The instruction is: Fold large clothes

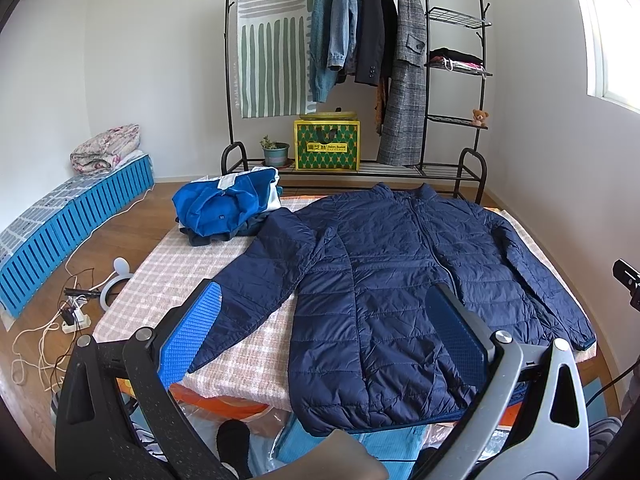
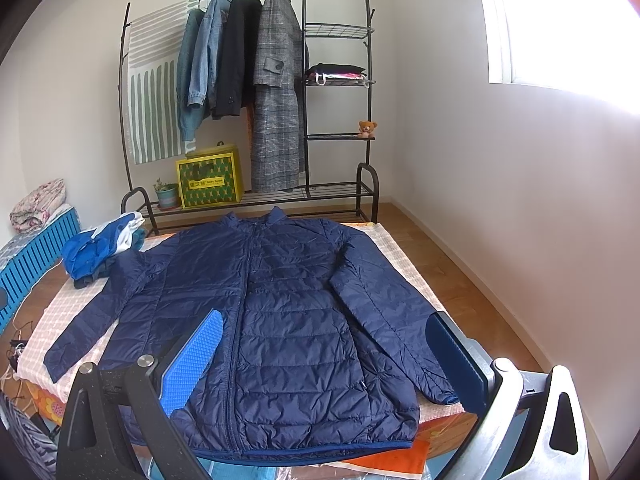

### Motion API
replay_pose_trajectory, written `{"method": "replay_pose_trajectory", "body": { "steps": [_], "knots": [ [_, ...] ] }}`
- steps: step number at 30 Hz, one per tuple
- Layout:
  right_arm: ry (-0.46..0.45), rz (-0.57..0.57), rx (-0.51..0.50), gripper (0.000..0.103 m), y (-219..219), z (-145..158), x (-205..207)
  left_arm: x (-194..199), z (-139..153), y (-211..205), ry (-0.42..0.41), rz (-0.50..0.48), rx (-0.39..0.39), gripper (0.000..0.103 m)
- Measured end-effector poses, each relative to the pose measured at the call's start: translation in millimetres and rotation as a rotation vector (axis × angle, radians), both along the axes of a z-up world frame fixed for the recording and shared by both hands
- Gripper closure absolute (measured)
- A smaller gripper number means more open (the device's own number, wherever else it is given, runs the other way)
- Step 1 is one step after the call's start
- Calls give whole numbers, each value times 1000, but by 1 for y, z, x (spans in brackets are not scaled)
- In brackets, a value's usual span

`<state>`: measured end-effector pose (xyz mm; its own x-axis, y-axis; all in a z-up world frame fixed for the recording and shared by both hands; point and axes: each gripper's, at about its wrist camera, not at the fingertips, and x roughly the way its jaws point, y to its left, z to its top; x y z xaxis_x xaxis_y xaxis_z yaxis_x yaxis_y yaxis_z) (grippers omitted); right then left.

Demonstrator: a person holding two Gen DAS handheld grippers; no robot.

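Navy puffer jacket (image 2: 280, 320): flat, zipped, sleeves spread on checked table cover (image 1: 168, 276)
Left gripper (image 1: 320, 344): jaws wide, empty
Right gripper (image 2: 324, 364): jaws wide, empty
Technique: likely pinch each cuff, fold sleeves inward evenly

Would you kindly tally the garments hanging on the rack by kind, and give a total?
Knit cardigan: 1
Denim jacket: 1
Black blazer: 1
Grey plaid coat: 1
Total: 4, counting only those clearly seen hanging on the rack.
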<state>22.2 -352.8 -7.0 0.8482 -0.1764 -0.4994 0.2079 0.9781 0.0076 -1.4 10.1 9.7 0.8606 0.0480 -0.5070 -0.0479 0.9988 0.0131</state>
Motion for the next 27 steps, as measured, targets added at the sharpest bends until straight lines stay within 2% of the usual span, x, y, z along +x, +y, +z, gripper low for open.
{"method": "replay_pose_trajectory", "body": {
  "steps": [17,27],
  "knots": [
    [-3,18,-3,0,9,2,6,-1,0,1,-2,2,0,0],
    [12,30,-15,0,23,-1,22,13,0,24,2,45,-4,0]
  ]
}}
